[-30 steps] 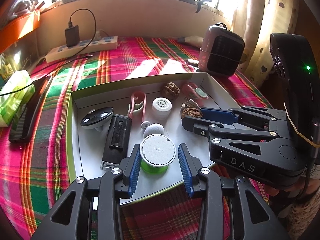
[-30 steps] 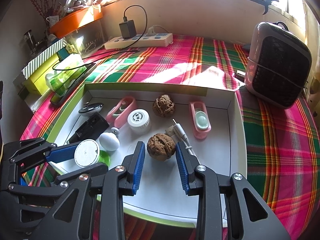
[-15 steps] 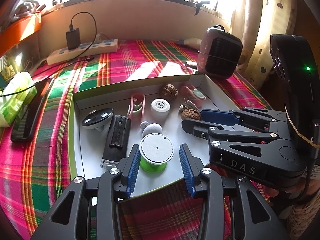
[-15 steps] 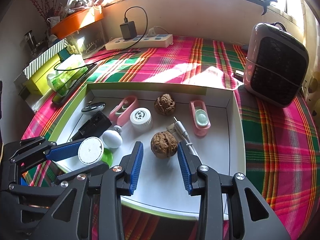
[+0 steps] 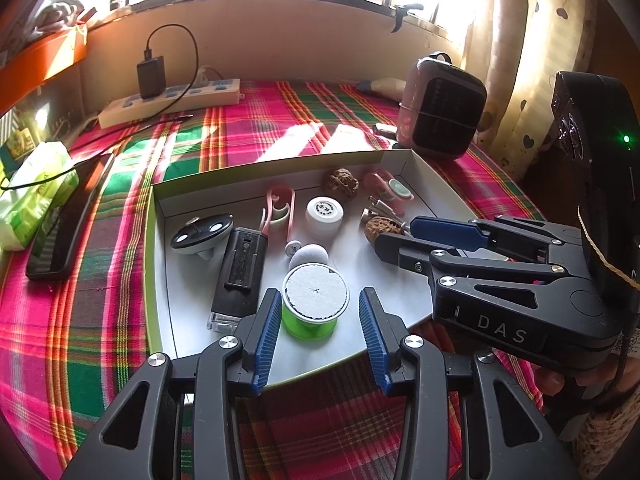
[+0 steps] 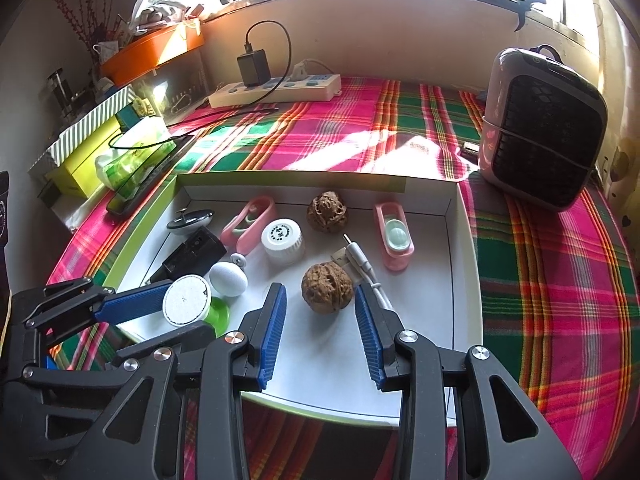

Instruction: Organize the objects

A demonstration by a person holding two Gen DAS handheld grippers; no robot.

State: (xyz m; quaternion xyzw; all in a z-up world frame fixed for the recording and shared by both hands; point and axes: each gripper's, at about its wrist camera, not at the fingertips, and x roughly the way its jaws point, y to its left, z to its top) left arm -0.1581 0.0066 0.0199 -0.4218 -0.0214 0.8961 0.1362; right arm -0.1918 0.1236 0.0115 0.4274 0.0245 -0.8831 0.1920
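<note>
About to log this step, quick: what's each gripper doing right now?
Left gripper: open, jaws just widened, green spool between the pads but not gripped.
Right gripper: open, near walnut between the pads, untouched.

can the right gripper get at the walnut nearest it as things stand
Probably yes: the right gripper is open, with the near walnut between its blue pads. A white cable lies close beside it and might get caught.

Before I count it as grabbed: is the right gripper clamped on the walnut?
No, the right gripper pads stand apart from the walnut.
</note>
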